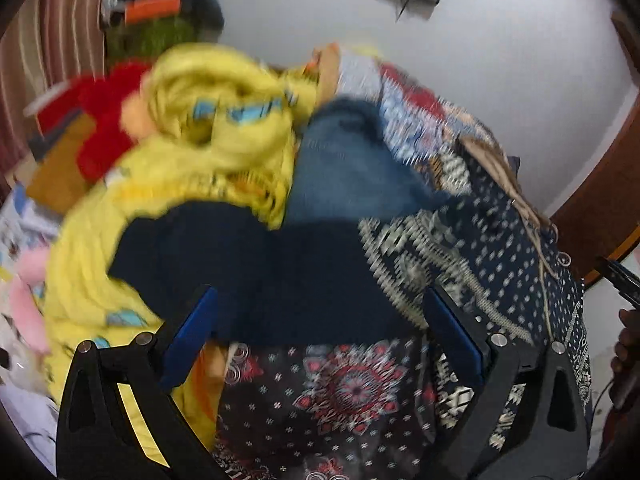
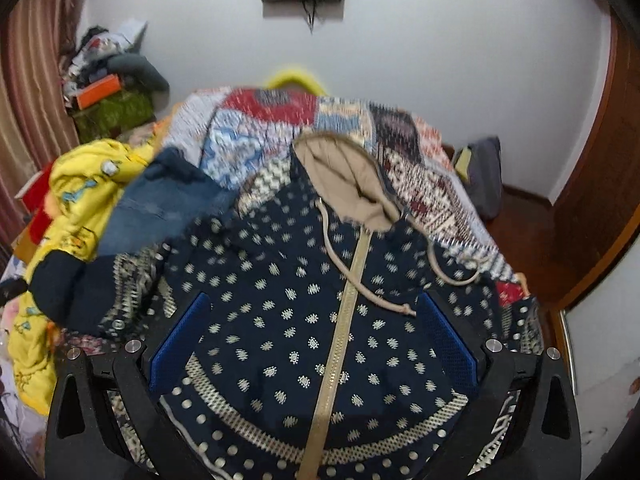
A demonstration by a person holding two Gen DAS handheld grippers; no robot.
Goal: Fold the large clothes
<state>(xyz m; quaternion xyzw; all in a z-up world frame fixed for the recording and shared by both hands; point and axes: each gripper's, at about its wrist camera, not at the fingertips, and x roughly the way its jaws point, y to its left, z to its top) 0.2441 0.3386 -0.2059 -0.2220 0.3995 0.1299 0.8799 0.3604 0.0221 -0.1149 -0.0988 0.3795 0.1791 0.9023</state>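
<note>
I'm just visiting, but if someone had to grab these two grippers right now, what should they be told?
Left gripper: open, over the hoodie's dark sleeve, gripping nothing.
Right gripper: open, over the hoodie front.
The hoodie lies spread, zip up, hood away from you; yellow cloth and jeans piled to its left.
Done: no fold visible.
Left: fold sleeves in, then body.

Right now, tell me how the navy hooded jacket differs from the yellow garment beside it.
The navy hooded jacket is spread front-up with its beige zipper strip running down the middle; the yellow garment lies bunched in a heap to its left. The jacket carries small pale dots and a beige-lined hood; the yellow garment shows scattered light-blue prints. The jacket lies under the open right gripper; the yellow garment sits off to the side. Both rest on the patterned bedspread.
</note>
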